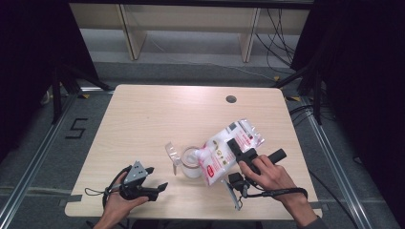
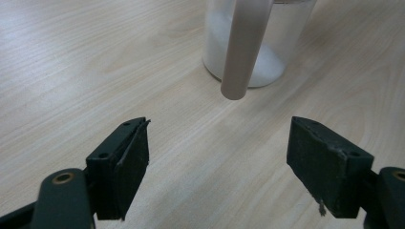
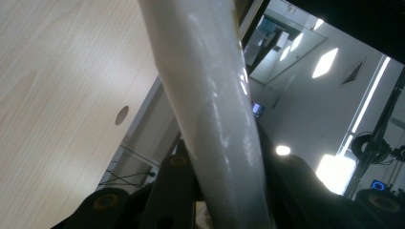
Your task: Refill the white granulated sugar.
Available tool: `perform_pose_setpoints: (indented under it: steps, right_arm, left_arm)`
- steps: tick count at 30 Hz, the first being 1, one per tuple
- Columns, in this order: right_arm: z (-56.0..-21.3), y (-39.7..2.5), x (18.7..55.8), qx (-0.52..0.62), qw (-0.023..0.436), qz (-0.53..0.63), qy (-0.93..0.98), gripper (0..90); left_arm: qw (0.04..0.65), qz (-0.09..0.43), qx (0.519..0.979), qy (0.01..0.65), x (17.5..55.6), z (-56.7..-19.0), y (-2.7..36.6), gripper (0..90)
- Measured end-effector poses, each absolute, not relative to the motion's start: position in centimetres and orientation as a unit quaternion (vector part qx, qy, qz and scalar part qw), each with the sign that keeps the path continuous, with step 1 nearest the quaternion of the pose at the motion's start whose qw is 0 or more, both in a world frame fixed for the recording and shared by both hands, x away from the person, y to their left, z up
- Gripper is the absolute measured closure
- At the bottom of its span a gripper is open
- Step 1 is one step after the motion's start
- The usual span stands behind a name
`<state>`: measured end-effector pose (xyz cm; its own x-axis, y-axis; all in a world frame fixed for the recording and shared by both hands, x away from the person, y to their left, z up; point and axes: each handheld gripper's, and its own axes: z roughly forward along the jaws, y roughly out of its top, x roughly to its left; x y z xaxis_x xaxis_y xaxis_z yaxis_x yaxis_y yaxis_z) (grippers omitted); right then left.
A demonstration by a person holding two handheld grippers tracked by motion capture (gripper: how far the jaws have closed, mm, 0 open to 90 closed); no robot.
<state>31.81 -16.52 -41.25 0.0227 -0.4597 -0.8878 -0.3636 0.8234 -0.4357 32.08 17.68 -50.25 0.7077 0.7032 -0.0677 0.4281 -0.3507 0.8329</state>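
Note:
A white bag with red print (image 1: 217, 153) hangs tilted over a clear cup (image 1: 192, 164), its lower corner at the cup's mouth. My right gripper (image 1: 234, 144) is shut on the bag's middle; in the right gripper view the glossy white bag (image 3: 210, 109) rises pinched between the two jaws of my right gripper (image 3: 224, 195). The cup (image 2: 282, 43) holds white powder, and a beige handle (image 2: 242, 52) sticks out of it towards my left gripper (image 2: 217, 157). My left gripper (image 1: 157, 178) stands open near the table's front left, a short way from the cup, holding nothing.
A clear plastic piece (image 1: 171, 151) stands just left of the cup. The light wooden table (image 1: 143, 119) has a round cable hole (image 1: 231, 99) at the back right. Dark curtains flank the table and wooden furniture legs stand behind it.

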Motion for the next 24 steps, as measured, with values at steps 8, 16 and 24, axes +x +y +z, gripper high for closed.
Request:
perform_pose_setpoints:
  steps: [8, 16, 24]
  right_arm:
    - [-41.15, -16.52, 31.82, -0.295, 0.652, -0.036, 0.697, 78.1]
    - [-40.99, -16.56, 31.75, -0.297, 0.657, -0.034, 0.693, 78.3]
    - [-40.96, -16.61, 31.69, -0.295, 0.657, -0.033, 0.693, 78.4]
  left_arm:
    - [0.45, 0.153, 0.806, 0.353, 32.03, -50.23, 17.65, 22.0]
    - [0.451, 0.152, 0.806, 0.352, 32.06, -50.24, 17.67, 22.0]
    - [0.451, 0.152, 0.806, 0.352, 32.08, -50.22, 17.7, 22.0]
